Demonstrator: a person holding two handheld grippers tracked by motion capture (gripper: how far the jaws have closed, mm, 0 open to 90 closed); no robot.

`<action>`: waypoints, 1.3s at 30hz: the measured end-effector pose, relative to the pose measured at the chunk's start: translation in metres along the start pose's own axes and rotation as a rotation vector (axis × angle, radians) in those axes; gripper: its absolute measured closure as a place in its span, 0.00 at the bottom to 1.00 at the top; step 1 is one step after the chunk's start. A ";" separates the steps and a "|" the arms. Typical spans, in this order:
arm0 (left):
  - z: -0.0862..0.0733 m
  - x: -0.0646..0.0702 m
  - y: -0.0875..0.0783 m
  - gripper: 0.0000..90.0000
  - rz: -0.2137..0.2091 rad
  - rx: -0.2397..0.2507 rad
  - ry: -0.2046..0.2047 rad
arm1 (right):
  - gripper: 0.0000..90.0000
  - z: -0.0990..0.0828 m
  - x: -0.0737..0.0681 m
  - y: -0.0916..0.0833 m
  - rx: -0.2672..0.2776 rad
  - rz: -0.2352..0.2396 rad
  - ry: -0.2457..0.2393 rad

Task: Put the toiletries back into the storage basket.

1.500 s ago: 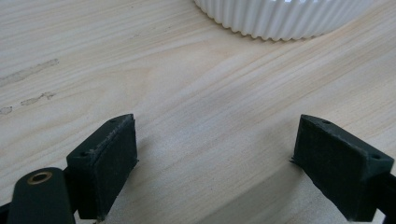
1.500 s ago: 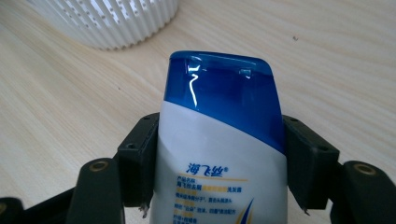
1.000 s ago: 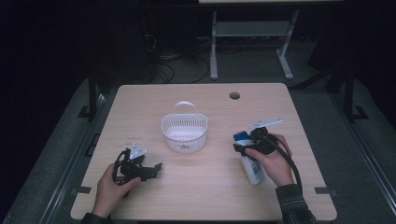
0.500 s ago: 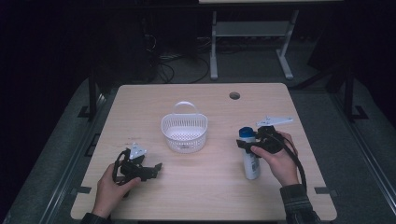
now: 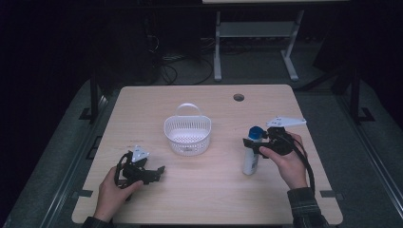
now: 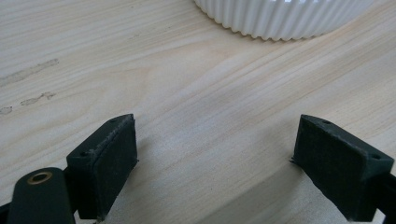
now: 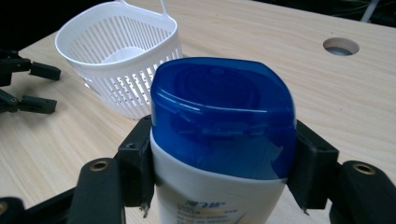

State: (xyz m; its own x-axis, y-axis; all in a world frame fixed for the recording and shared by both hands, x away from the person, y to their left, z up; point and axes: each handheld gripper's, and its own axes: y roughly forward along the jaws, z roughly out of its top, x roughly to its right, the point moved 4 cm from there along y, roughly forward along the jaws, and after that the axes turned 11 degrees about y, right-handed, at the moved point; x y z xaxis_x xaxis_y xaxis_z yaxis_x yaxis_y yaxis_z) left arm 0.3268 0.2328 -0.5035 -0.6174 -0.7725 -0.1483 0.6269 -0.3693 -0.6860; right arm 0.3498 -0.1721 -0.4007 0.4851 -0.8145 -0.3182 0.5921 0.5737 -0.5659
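Since a second ago the bottle (image 5: 252, 154) has gone from lying tipped on the desk (image 5: 209, 199) to standing pretty much upright, and the right gripper (image 5: 254, 143) has swung round with it. The left gripper (image 5: 159, 172) hasn't budged at all.

So the right gripper is clamped on the bottle just under its cap (image 7: 224, 116), one black pad on each side of the neck. In the right gripper view the bottle is cut off at the bottom edge, so you only get the cap and a strip of white body with some small blue print I can't read. From the high view the person's right hand (image 5: 285, 159) covers part of the gripper, and the bottle's base sits on the desk, right of the basket (image 5: 187, 135) and apart from it.

The left gripper rests at the near left of the desk, jaws wide apart with nothing but bare wood between them. In its own view the basket is just a ribbed white wall cut off at the top, so its rim is out of the picture there.

Materials: the cap is glossy blue plastic, rounded, kind of oval. The bottle body is smooth white plastic. The basket is white slotted plastic, roundish, with a thin loop handle. The desk is pale wood grain with a round cable hole (image 5: 238, 97) at the far side. The gripper pads look like matte black foam blocks.
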 end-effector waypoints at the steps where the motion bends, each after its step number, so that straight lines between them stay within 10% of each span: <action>1: 0.000 0.000 0.000 0.14 0.000 0.000 0.000 | 0.40 0.001 0.000 -0.001 0.008 0.001 -0.006; 39: 0.000 0.000 0.000 0.14 -0.003 -0.006 0.004 | 0.40 0.041 -0.024 -0.011 0.103 0.058 -0.049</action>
State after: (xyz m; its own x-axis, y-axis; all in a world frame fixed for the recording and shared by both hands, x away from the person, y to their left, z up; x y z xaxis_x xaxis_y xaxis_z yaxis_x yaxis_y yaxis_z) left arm 0.3267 0.2331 -0.5032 -0.6211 -0.7694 -0.1490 0.6221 -0.3684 -0.6908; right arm 0.3581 -0.1548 -0.3553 0.5494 -0.7762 -0.3094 0.6241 0.6274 -0.4656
